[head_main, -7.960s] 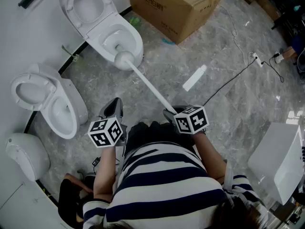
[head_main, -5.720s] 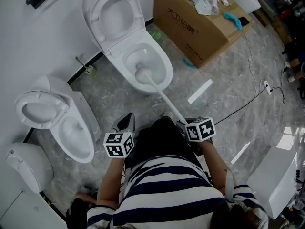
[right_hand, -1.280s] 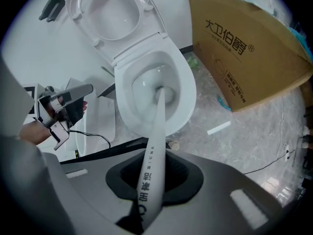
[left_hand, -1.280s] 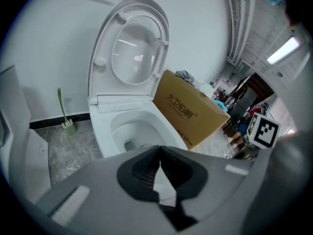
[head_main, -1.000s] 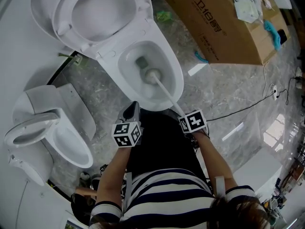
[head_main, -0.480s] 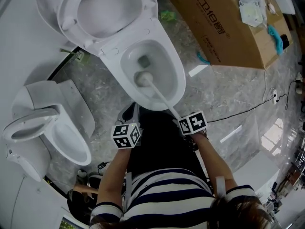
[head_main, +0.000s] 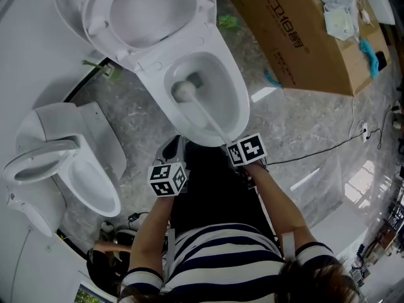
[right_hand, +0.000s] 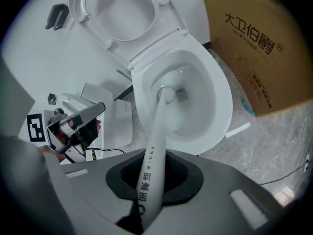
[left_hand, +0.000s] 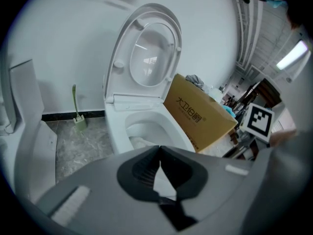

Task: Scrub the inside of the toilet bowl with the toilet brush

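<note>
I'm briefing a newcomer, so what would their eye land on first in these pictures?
First, the white toilet, lid up, at the head view's top centre, with the toilet brush reaching into its bowl. The right gripper is shut on the brush handle while the left gripper hangs shut and empty beside it. A big cardboard box lies at upper right.

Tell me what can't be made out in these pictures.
- Toilet brush bristles: head view, too small; contact with the toilet bowl unclear.
- Handle's rear end: right gripper view, hidden inside the right hand-held gripper.
- Cardboard box contents: head view, partly cut off by the top edge.
</note>
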Demonstrator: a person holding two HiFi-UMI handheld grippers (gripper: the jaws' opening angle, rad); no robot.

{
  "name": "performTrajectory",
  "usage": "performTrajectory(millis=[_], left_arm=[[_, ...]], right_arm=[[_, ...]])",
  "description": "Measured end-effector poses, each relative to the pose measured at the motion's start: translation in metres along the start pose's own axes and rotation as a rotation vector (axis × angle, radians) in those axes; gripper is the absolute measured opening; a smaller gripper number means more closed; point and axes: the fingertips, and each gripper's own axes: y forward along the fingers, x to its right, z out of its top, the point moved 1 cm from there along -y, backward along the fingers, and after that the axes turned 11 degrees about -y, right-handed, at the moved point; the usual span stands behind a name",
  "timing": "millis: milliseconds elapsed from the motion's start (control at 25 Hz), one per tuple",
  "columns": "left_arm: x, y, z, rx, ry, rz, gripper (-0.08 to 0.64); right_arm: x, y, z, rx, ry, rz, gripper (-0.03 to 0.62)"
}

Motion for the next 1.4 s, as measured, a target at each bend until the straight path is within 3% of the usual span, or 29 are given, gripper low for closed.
performTrajectory(millis=[440,920,1400], left_arm=[[0.003,0.005,0.014,0.017,0.005,-0.012,0.0],[0.003,0.007,0.02,0.0,0.045,-0.02,0.0],[0.009,0.01,0.018,-0.009,0.061,-0.034,0.0]], right_arm=[[0.0,-0.01,0.01,0.053,-0.094,-0.077,0.057],[0.009,-0.008,0.031,0.055,-0.151,-0.091,0.057],[0.05,-0.023,0.046,0.096,-0.084,-0.186,0.057]])
